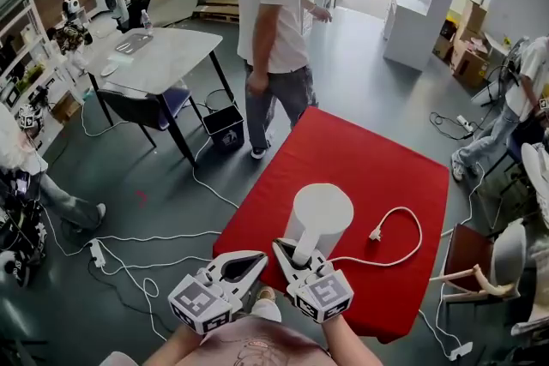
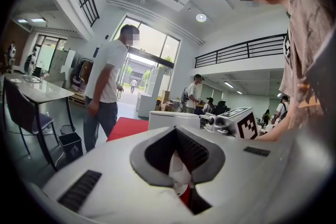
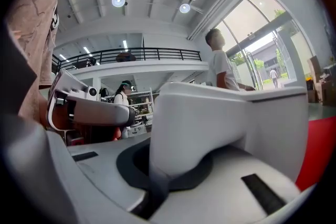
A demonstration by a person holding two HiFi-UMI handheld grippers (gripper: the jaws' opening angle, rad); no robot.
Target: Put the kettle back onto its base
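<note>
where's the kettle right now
In the head view the white kettle is over the near middle of the red table, its handle clamped by the fingers of the right gripper, with the white plug just to its right.

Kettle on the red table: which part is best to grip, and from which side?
Its handle, from the near side, where it juts out; the kettle itself is round, too wide and smooth. The right claw grips the handle there.
</note>
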